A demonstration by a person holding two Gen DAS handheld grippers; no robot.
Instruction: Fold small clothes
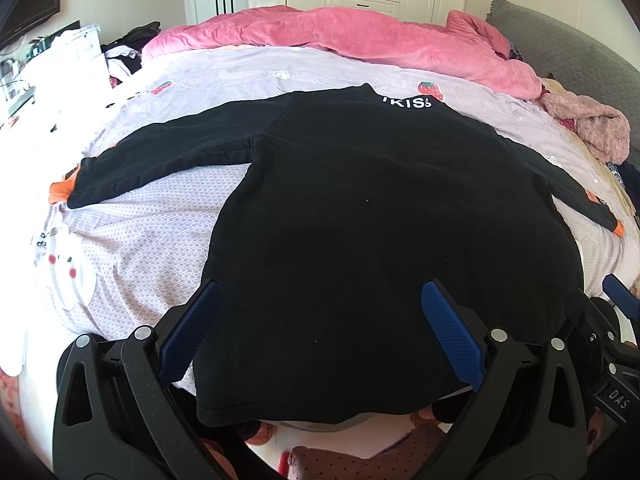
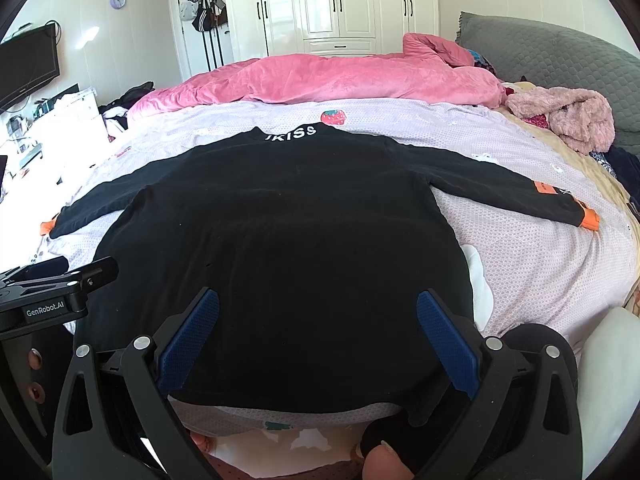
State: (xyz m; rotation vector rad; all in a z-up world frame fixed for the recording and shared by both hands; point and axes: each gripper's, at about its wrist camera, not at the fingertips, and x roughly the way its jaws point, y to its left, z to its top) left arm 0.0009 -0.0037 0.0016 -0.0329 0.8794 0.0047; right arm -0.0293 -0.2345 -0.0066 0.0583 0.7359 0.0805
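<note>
A small black long-sleeved shirt [image 1: 380, 208] with white collar lettering and orange cuffs lies flat, back up, on the lilac bedsheet [image 1: 160, 232], both sleeves spread sideways. It also shows in the right wrist view [image 2: 288, 240]. My left gripper [image 1: 320, 300] is open, its blue pads above the shirt's lower left part near the hem. My right gripper [image 2: 318, 304] is open above the shirt's lower right part. Neither holds cloth. The left gripper's body [image 2: 52, 292] shows at the left of the right wrist view.
A pink quilt [image 2: 320, 76] lies bunched across the far side of the bed. A fluffy pink garment [image 2: 568, 116] sits at the right by a grey headboard [image 2: 560, 56]. White wardrobes [image 2: 340, 4] stand behind. A cluttered desk [image 1: 48, 68] and TV are at the left.
</note>
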